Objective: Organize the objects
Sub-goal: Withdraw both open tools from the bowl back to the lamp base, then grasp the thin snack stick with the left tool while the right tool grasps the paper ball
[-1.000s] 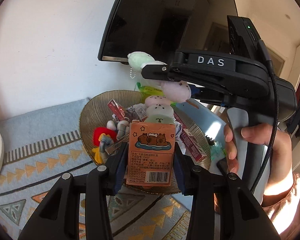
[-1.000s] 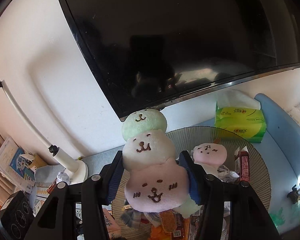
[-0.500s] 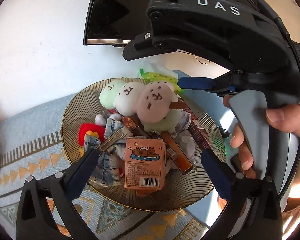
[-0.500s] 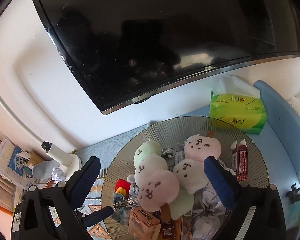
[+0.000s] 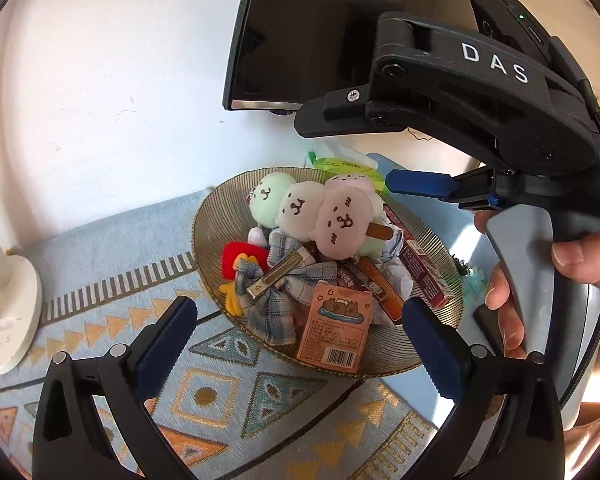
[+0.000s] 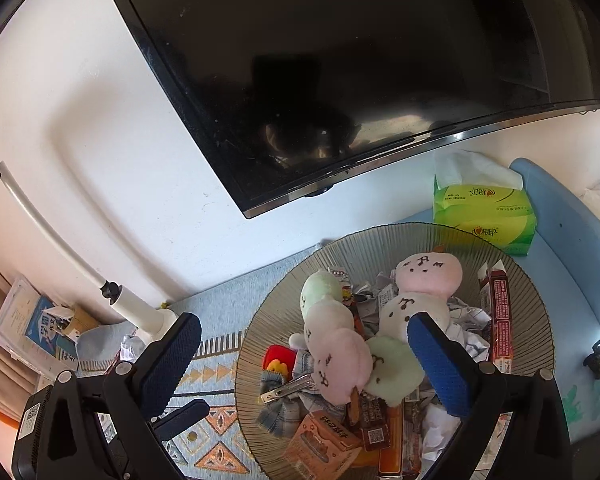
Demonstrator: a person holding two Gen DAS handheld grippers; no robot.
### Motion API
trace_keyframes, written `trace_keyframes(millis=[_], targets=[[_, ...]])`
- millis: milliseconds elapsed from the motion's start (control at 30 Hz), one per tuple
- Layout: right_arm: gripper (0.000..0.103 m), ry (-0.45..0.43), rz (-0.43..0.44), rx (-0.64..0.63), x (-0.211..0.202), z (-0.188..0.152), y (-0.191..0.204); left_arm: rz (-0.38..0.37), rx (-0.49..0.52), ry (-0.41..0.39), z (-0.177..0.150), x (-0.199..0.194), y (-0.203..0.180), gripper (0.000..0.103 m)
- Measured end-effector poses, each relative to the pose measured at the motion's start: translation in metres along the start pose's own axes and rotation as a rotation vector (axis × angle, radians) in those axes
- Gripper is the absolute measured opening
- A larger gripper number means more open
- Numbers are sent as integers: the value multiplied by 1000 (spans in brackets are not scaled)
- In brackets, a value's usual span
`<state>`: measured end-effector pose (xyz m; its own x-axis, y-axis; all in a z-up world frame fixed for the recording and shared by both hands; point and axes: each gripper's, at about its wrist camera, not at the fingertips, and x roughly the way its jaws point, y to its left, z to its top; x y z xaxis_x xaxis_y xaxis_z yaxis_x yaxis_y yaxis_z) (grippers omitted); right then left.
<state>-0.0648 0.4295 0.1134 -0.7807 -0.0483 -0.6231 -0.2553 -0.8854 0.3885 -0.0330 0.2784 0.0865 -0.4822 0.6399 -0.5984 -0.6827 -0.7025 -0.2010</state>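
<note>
A ribbed brown glass plate [image 5: 208,240] [image 6: 380,248] on the patterned mat holds a heap of small things. On top lies a plush dango skewer [image 5: 312,212] [image 6: 332,340] of green, white and pink balls. An orange capybara box [image 5: 334,328] [image 6: 320,442] rests at the plate's near edge, beside a plaid bow with a metal clip [image 5: 274,278] [image 6: 288,388]. A second plush skewer [image 6: 416,292] lies farther back. My left gripper [image 5: 300,340] is open just in front of the plate, holding nothing. My right gripper [image 6: 304,360] hangs open above the plate, also seen from the side [image 5: 416,184].
A dark TV [image 6: 340,60] hangs on the white wall behind. A green tissue pack [image 6: 484,220] sits beyond the plate on a blue surface [image 6: 556,240]. A white lamp base [image 5: 4,320] stands at the left. A hand [image 5: 540,280] grips the right tool's handle.
The left gripper opened and let the orange box drop onto the plate; the right gripper opened and released the plush skewer onto the pile. Both have since drawn back a little.
</note>
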Motion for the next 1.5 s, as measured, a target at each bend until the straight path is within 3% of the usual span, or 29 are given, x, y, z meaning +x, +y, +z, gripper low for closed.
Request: trace_keyframes(millis=[233, 400, 567, 667, 767, 900, 1033, 1100, 1133, 1200, 1233, 1267, 1300, 1333, 1367, 1433, 1500], targets=[[103, 6, 44, -59, -1, -21, 60, 81, -53, -23, -6, -43, 39, 103], [103, 24, 111, -104, 14, -38, 117, 187, -86, -42, -19, -86, 88, 103], [103, 69, 152, -170, 55, -59, 182, 286, -165, -9, -41, -119, 173, 103], [103, 91, 155, -219, 87, -74, 219, 432, -181, 31, -60, -127, 230, 102], [103, 114, 135, -276, 125, -92, 250, 527, -245, 76, -81, -140, 295, 101], [103, 132, 49, -350, 175, -114, 281, 525, -347, 137, -98, -138, 365, 97], [103, 137, -5, -365, 213, -124, 297, 519, -311, 200, -97, -119, 390, 95], [103, 128, -35, -381, 225, -125, 302, 489, -258, 193, -94, -110, 388, 94], [103, 133, -42, -382, 231, -125, 303, 488, -236, 198, -92, -107, 386, 88], [95, 149, -40, -362, 240, -124, 301, 469, -196, 161, -85, -107, 380, 38], [93, 153, -30, -347, 243, -123, 299, 460, -203, 146, -83, -108, 380, 27], [89, 159, -11, -336, 246, -123, 297, 431, -204, 152, -82, -106, 380, 24], [77, 163, 8, -329, 249, -123, 294, 416, -192, 160, -80, -103, 380, 23], [69, 138, 2, -338, 248, -123, 294, 421, -172, 167, -78, -102, 378, 14], [52, 129, 2, -338, 246, -123, 293, 422, -146, 172, -75, -100, 374, 14], [50, 118, 12, -318, 242, -121, 289, 402, -136, 172, -73, -101, 370, 14], [49, 108, 41, -289, 235, -118, 283, 368, -199, 146, -72, -109, 375, 14]])
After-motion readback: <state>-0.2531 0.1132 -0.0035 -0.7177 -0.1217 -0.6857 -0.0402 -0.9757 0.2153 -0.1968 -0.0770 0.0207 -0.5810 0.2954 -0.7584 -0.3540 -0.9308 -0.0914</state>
